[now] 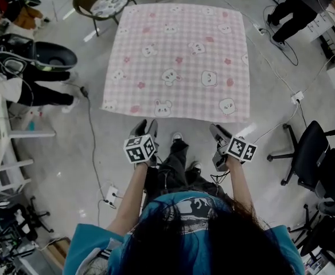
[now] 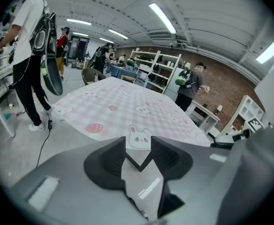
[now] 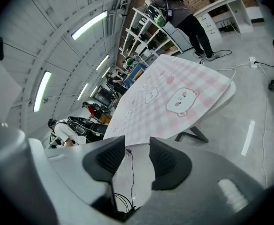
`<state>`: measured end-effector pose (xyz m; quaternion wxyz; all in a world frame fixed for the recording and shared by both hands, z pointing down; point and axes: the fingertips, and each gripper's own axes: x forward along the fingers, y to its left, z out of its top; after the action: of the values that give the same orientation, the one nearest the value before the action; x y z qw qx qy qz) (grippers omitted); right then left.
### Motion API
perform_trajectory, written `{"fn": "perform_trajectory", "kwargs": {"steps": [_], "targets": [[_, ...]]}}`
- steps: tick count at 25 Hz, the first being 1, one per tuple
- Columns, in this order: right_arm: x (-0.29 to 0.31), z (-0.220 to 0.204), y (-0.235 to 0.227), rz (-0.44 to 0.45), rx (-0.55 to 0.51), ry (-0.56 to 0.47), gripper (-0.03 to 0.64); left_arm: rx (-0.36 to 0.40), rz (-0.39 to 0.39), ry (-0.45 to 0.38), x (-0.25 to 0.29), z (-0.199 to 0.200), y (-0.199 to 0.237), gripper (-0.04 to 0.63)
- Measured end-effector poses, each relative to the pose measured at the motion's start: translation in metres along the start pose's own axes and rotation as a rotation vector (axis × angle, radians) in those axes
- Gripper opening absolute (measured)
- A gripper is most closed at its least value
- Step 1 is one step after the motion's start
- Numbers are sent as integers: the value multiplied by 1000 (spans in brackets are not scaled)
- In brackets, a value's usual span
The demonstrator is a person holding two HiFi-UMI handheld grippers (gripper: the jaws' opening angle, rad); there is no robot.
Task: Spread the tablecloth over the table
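Pink checked tablecloth (image 1: 179,62) is spread over the desk (image 3: 225,97), whose edge is exposed only in the right gripper view. The left hand-held gripper (image 1: 145,126) and right hand-held gripper (image 1: 218,132) are held open, empty.

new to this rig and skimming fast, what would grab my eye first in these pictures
The pink checked tablecloth with bear and rabbit prints dominates, lying spread flat over the table in the middle of the head view. Just short of its near edge, the left gripper and the right gripper are both open and empty, clear of the cloth. A black office chair stands off to the right.
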<state>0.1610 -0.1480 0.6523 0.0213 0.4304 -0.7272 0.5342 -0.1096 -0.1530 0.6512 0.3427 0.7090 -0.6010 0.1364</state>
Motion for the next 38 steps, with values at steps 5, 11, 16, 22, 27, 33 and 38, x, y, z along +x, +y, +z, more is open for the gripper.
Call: {"fn": "perform_trajectory", "kwargs": {"steps": [5, 11, 16, 22, 27, 33, 38], "targets": [[-23, 4, 31, 79, -129, -42, 156, 133, -116, -47, -24, 5, -54, 178], [-62, -3, 91, 198, -323, -59, 153, 263, -230, -125, -70, 11, -119, 150], [-92, -9, 130, 302, -408, -84, 118, 337, -305, -176, -110, 15, -158, 132], [-126, -19, 160, 382, -493, -111, 75, 367, -336, -205, -146, 5, -186, 86], [-144, -28, 168, 411, -516, -117, 54, 341, -361, -228, -161, -6, -202, 51], [-156, -38, 169, 403, -550, -114, -7, 307, -356, -238, -172, -13, -209, 15], [-165, -41, 175, 411, -595, -135, -8, 299, -362, -242, -182, -14, -212, 15]]}}
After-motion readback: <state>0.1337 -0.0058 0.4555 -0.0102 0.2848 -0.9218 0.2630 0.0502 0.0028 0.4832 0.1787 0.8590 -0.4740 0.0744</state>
